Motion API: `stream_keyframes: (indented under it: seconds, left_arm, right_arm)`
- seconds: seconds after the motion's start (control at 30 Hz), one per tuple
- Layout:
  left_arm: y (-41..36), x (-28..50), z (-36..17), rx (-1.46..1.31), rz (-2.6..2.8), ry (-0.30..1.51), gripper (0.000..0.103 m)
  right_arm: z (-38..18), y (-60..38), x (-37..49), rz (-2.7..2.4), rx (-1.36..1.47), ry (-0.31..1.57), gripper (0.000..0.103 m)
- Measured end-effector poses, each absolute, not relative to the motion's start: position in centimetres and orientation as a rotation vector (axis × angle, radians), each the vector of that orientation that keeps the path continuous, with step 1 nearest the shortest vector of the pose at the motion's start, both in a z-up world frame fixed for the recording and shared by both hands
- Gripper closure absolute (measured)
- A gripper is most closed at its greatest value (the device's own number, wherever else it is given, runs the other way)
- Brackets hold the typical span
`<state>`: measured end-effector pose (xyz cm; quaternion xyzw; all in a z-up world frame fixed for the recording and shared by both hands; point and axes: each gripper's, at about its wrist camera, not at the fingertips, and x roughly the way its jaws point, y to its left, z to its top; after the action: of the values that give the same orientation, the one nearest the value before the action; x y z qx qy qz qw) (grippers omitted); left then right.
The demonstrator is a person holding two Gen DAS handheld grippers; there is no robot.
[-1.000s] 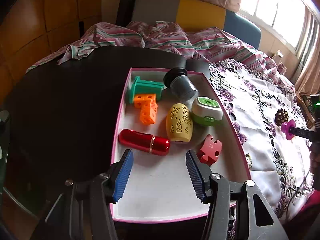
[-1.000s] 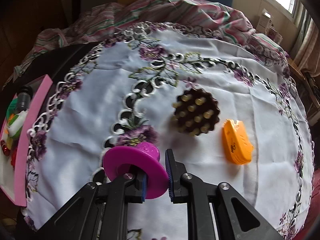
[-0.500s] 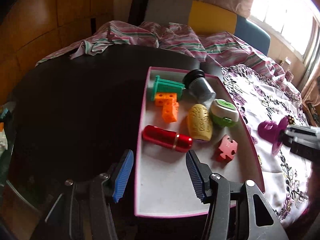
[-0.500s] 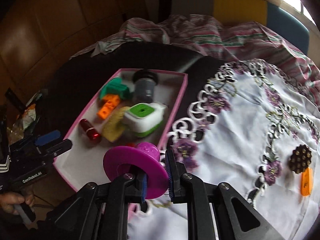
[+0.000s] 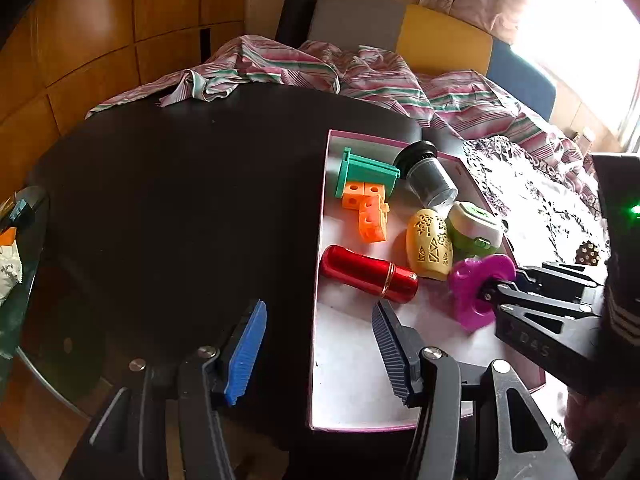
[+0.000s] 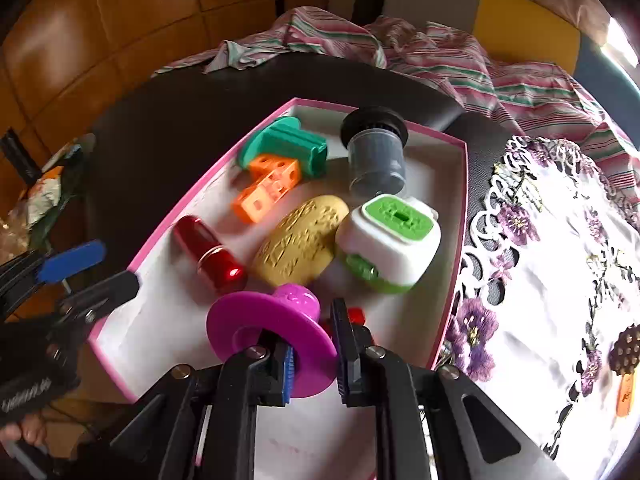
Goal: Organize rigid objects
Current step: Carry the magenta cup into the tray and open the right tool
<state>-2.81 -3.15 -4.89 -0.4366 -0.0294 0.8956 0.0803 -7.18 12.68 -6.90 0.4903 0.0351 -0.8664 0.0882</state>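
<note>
A pink-rimmed white tray (image 5: 320,240) (image 6: 460,208) holds a red cylinder (image 5: 368,276), a yellow patterned egg shape (image 5: 428,244), a white-and-green box (image 5: 474,228), orange blocks (image 5: 368,212), a teal piece (image 5: 364,172) and a dark jar (image 5: 428,176). My right gripper (image 6: 314,336) is shut on a magenta flanged piece (image 6: 272,320) (image 5: 480,284), held just above the tray's near right part, beside the egg shape. My left gripper (image 5: 318,306) hovers over the tray's near left rim. Its jaws are opening with nothing between them. A red puzzle piece (image 6: 354,314) is mostly hidden behind the right fingers.
The tray sits on a dark round table (image 5: 180,200). A white embroidered cloth (image 6: 560,260) to its right carries a brown studded disc (image 6: 626,350) and an orange piece (image 6: 626,394). Striped fabric (image 5: 360,68) lies bunched along the table's far edge.
My right gripper has carried the magenta piece from the embroidered cloth leftward to over the tray. My left gripper has drifted slightly left, toward the tray's left rim.
</note>
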Motion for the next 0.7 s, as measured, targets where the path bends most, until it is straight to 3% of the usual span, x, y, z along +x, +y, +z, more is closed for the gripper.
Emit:
stream_keyframes:
  seconds: [0.27, 0.7]
  left_arm:
    - [-3.2, -2.7, -4.9, -1.311, 2.684, -0.083, 0.044]
    - [-3.2, -2.3, -5.0, -1.309, 2.687, -0.079, 0.040]
  right_arm:
    - [-6.9, 11.9, -6.4, -2.588, 1.443, 0.128, 0.081]
    - [-6.7, 12.3, -5.9, -2.580, 1.452, 0.059, 0.077]
